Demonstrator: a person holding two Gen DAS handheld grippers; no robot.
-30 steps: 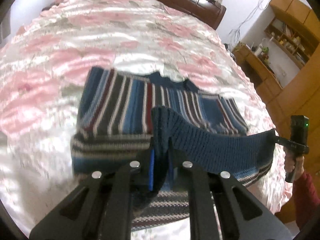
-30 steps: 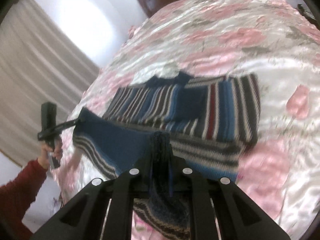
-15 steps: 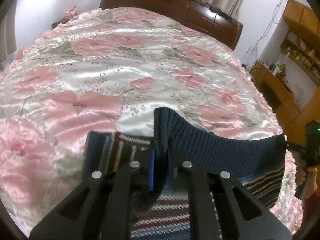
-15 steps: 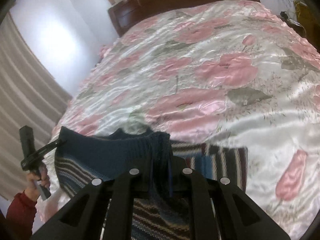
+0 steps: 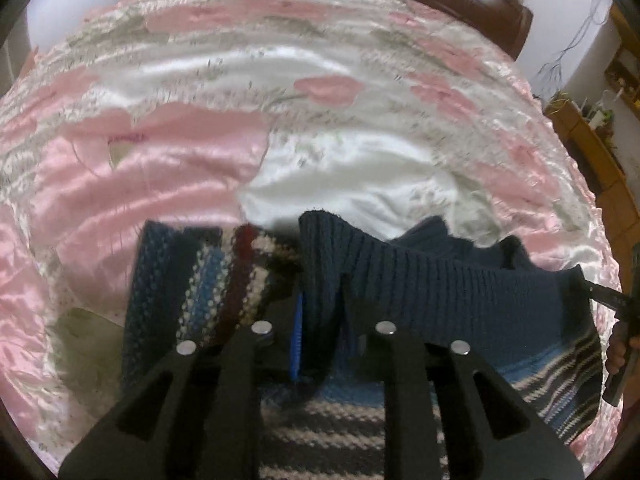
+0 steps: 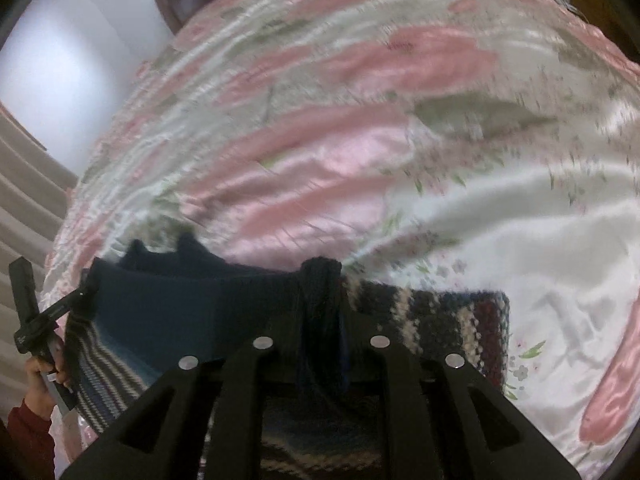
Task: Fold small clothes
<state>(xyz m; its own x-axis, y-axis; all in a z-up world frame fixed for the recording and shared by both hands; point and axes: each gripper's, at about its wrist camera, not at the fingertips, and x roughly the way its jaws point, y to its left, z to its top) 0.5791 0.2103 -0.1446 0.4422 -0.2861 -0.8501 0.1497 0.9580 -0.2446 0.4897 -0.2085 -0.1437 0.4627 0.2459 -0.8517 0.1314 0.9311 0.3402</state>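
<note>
My left gripper [image 5: 320, 312] is clenched on the navy ribbed hem [image 5: 440, 280] of the striped sweater [image 5: 208, 280], and my right gripper [image 6: 320, 312] is clenched on the same hem at its other corner; the hem spans taut between them, its long axis running from 9 to 3 o'clock in both wrist views, the collar [image 5: 436, 228] pointing toward 12. The sweater lies on the floral bed [image 5: 180, 160], its lower half doubled over the upper. As I judge it, uneven lowering would skew the fold; the slick satin could let the lower layer slide; a slipping knit corner would collapse the edge.
</note>
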